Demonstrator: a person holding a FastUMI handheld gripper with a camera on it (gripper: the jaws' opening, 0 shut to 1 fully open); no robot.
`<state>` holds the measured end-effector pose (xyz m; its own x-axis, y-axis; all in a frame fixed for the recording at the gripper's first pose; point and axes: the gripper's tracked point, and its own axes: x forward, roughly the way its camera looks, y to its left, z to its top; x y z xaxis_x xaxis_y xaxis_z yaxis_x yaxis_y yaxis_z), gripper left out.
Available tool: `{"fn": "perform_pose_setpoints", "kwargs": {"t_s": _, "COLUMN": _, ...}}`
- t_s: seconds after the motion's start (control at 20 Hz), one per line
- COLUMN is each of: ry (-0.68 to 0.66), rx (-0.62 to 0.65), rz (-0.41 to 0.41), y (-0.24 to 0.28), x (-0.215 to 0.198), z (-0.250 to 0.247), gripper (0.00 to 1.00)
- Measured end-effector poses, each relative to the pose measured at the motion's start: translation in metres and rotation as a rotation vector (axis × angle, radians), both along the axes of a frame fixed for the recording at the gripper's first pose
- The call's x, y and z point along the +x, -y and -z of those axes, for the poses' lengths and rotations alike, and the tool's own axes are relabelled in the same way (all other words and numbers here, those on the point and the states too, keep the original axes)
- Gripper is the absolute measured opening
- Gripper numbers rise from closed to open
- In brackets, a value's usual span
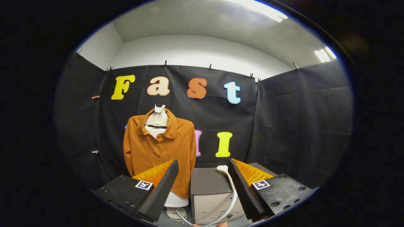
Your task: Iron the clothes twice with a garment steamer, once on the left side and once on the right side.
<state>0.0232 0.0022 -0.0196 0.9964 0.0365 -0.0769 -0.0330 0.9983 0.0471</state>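
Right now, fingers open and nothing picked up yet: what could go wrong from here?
1. The steamer head lies on the grey box close to the right finger; the open gripper could knock it off instead of straddling it.
2. Its white hose loops down in front of the box and may snag or drag.
3. The orange shirt hangs on a mannequin just past the left finger, which could catch the fabric.

No readable text shows beyond the wall: the tool (203,181), its fingers spread apart, carries only a square coded marker (144,185) on each finger, bearing no words.
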Motion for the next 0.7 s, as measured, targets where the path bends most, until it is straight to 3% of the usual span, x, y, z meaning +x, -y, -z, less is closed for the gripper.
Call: {"fn": "perform_pose_setpoints", "kwargs": {"t_s": 0.7, "ry": -0.394, "rx": 0.040, "rz": -0.012, "y": 0.083, "x": 0.133, "z": 0.123, "gripper": 0.98}}
